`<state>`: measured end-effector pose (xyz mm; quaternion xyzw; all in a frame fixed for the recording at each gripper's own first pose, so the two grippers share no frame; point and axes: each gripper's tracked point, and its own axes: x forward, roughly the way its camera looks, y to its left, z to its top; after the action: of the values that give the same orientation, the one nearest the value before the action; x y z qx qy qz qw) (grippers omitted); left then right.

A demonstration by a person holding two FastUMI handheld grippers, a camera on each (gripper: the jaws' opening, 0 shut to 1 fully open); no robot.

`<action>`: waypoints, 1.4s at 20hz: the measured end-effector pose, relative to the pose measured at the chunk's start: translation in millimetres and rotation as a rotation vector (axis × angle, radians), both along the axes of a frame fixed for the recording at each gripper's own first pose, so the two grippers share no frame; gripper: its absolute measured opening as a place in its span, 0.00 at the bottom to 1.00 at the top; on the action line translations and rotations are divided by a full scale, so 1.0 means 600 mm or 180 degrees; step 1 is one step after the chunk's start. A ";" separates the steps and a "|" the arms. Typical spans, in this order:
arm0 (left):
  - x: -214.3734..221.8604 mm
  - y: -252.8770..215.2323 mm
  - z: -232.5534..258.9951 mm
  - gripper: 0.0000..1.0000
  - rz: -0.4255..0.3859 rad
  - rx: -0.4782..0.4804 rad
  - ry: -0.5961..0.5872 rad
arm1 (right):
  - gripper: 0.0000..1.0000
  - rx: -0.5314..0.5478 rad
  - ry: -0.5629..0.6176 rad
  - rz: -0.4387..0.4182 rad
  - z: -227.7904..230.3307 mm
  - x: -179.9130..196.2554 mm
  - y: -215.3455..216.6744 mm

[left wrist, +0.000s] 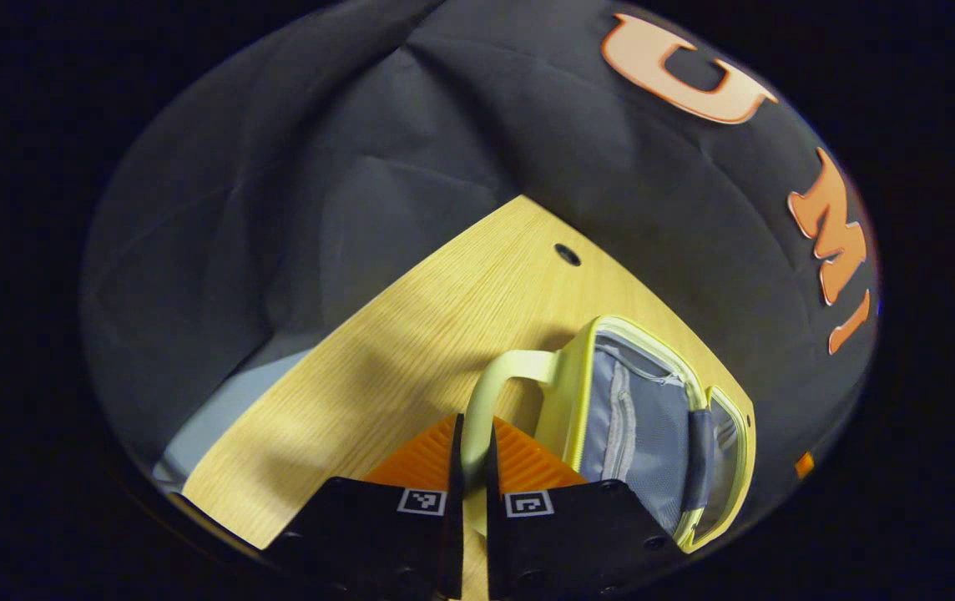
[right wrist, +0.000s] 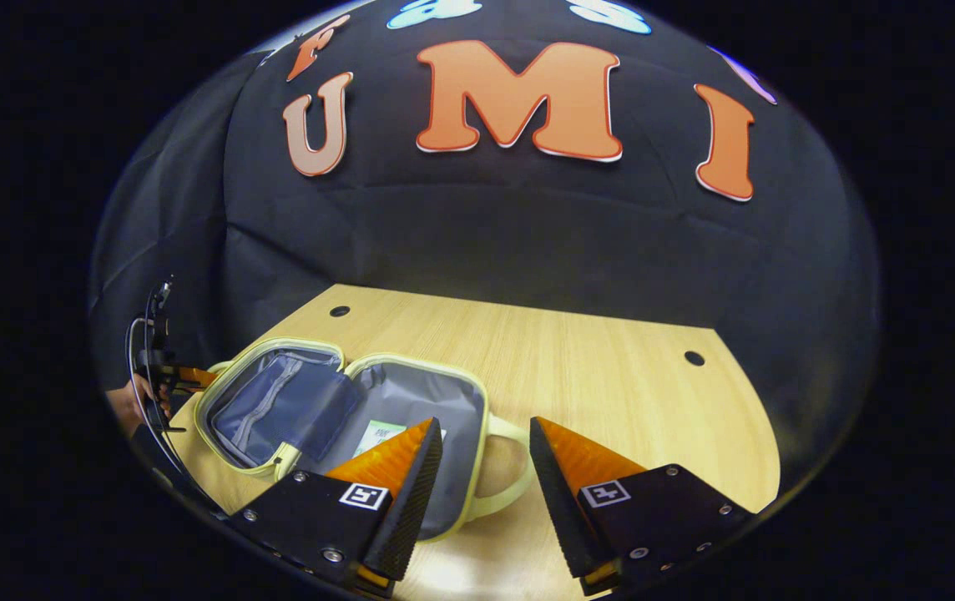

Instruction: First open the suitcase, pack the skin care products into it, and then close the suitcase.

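Note:
A small pale-yellow suitcase (right wrist: pixel 469 392) lies open on the wooden table (right wrist: pixel 611 376), both grey-lined halves spread apart. The left half (left wrist: pixel 644 417) has a zip pocket, and its handle (left wrist: pixel 498 376) runs between my left gripper's fingers. My left gripper (left wrist: pixel 474 446) is shut on that handle; from across the table it appears at the far left edge (right wrist: pixel 173 376), held by a hand. A pale item with green print (right wrist: pixel 383 434) lies in the right half. My right gripper (right wrist: pixel 486 455) stands open just above the right half's handle (right wrist: pixel 507 472), touching nothing.
The table has small round holes (right wrist: pixel 694 358) near its back corners. Black cloth walls close in behind and to the left. Bare tabletop stretches to the right of the suitcase (right wrist: pixel 653 417). A pale floor patch (left wrist: pixel 227 409) shows past the table's edge.

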<state>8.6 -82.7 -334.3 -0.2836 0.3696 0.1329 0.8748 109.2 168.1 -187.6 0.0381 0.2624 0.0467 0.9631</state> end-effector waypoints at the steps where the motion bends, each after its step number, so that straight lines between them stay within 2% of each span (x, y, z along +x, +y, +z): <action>1: 0.003 0.003 0.020 0.11 -0.0054 0.0112 -0.0103 | 0.69 -0.0038 -0.0056 -0.0012 0.007 -0.001 -0.006; 2: -0.002 0.005 0.052 0.02 -0.0050 0.0175 -0.0168 | 0.70 -0.0066 -0.0114 -0.0027 0.015 0.001 -0.013; 5: 0.018 -0.017 0.126 0.05 -0.0246 0.0399 -0.0445 | 0.69 -0.0139 -0.0217 -0.0001 0.032 -0.002 -0.023; 6: 0.024 -0.022 0.157 0.03 -0.0284 0.0446 -0.0558 | 0.70 -0.0175 -0.0240 0.0011 0.034 -0.004 -0.026; 8: 0.032 -0.042 0.217 0.02 -0.0340 0.0453 -0.0755 | 0.70 -0.0216 -0.0295 0.0058 0.039 -0.004 -0.026; 12: 0.045 -0.099 0.314 0.03 -0.0539 0.0558 -0.1099 | 0.70 -0.0233 -0.0427 0.0148 0.059 -0.007 -0.019; 16: 0.059 -0.173 0.392 0.03 -0.0781 0.0747 -0.1298 | 0.71 -0.0153 -0.0578 0.0120 0.086 -0.006 -0.026; 20: 0.062 -0.268 0.451 0.02 -0.1087 0.0922 -0.1465 | 0.76 -0.0115 -0.0716 0.0081 0.109 -0.004 -0.048; 21: 0.067 -0.288 0.460 0.02 -0.1130 0.1027 -0.1496 | 0.72 -0.0103 -0.0734 0.0084 0.112 -0.006 -0.054; 22: 0.067 -0.307 0.464 0.02 -0.1173 0.1122 -0.1450 | 0.78 -0.0089 -0.0750 0.0081 0.115 -0.008 -0.061; 24: 0.070 -0.352 0.478 0.03 -0.1313 0.1323 -0.1474 | 0.81 -0.0069 -0.0776 0.0088 0.117 -0.013 -0.076; 28: 0.071 -0.475 0.506 0.02 -0.1624 0.1240 -0.1581 | 0.82 -0.0119 -0.0799 0.0105 0.117 -0.021 -0.110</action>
<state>51.4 -367.8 -30.5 -0.0353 0.1733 -0.0935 0.9798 96.5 102.1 -117.4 0.0096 0.1412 0.0620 0.9880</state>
